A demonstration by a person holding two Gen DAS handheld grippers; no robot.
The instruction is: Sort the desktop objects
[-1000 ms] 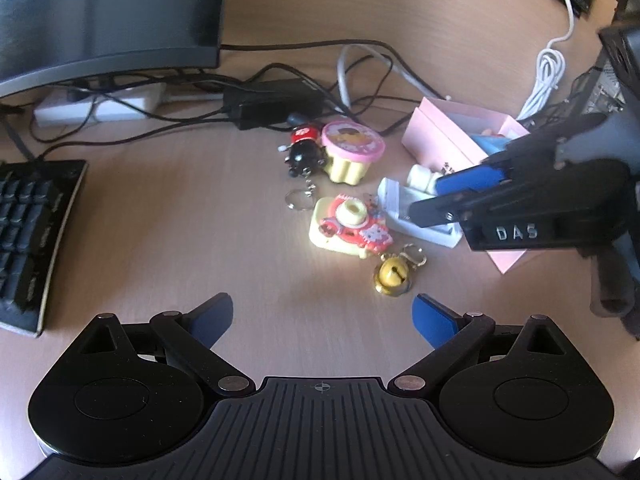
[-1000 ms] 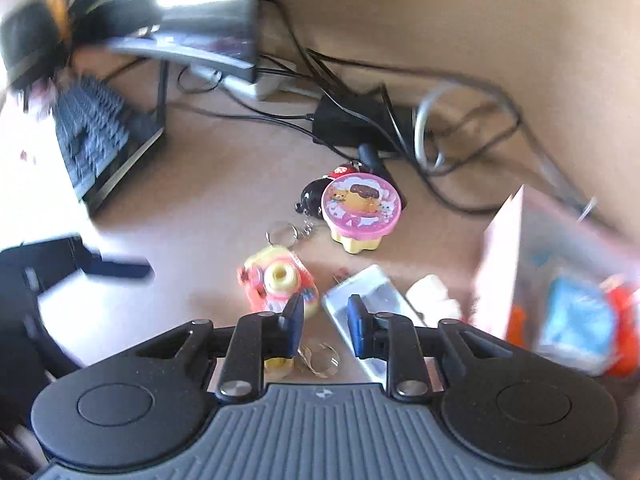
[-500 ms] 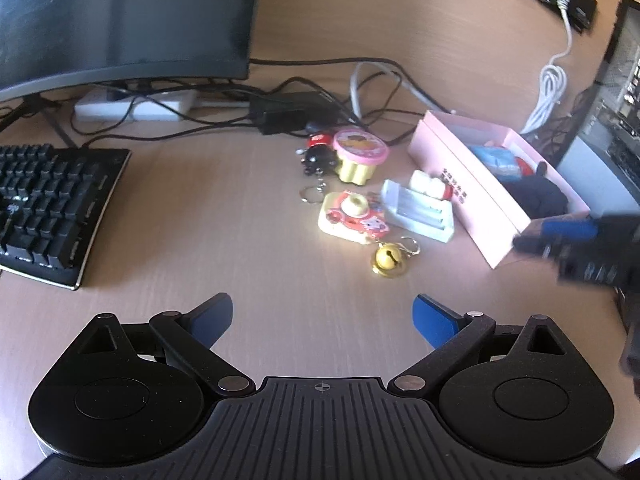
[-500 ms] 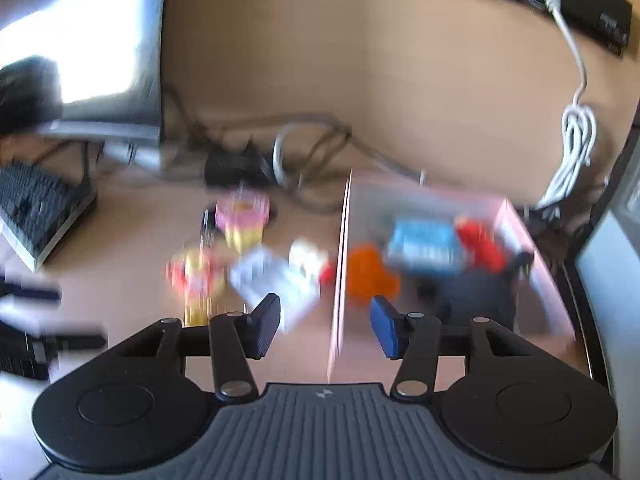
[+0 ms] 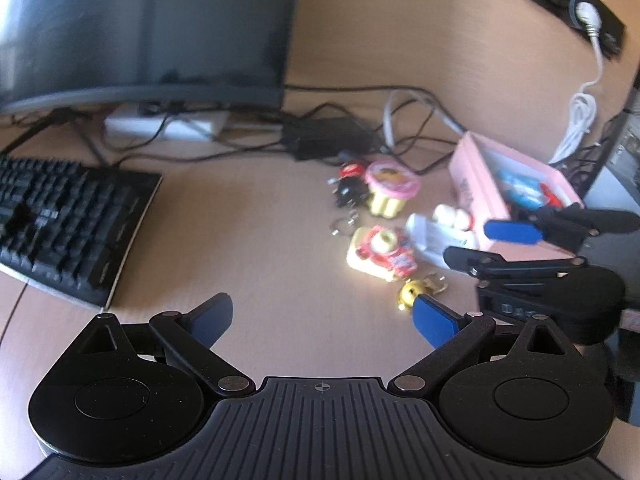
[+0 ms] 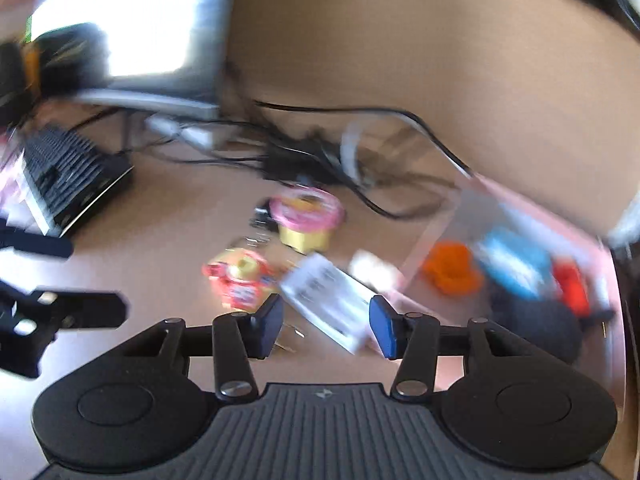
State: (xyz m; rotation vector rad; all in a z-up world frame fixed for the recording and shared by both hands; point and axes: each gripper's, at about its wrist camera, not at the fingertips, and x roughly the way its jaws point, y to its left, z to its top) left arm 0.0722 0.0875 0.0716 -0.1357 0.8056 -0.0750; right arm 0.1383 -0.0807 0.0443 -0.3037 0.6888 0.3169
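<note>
Two hand-held grippers work over a wooden table (image 5: 260, 240). The left hand-held gripper (image 5: 324, 318) hangs above bare wood with its blue pads spread wide and nothing between them. The right hand-held gripper (image 6: 326, 326) has its jaws partly apart; they have just been opening, and the pads press on nothing, though a white pack (image 6: 332, 300) lies on the table below the gap.

Loose on the table I count six small things, clustered left of one pink box (image 5: 472, 188): a black and red figure (image 5: 348, 188) with a key ring, a pink-topped yellow cupcake toy (image 5: 390, 190), a yellow and red toy camera (image 5: 380, 254), a gold bell (image 5: 412, 294), the white pack and a small white lump (image 5: 452, 216) just beside the box wall.

The open box holds a blue packet (image 6: 516, 264), an orange piece (image 6: 452, 268), something red (image 6: 572, 284) and a dark bundle (image 6: 536, 324); blur hides finer detail.

Behind sit one monitor (image 5: 140, 28), one black keyboard (image 5: 68, 224) on the left, a tangle of cables (image 5: 320, 140) and a white coiled cord (image 5: 580, 116).
</note>
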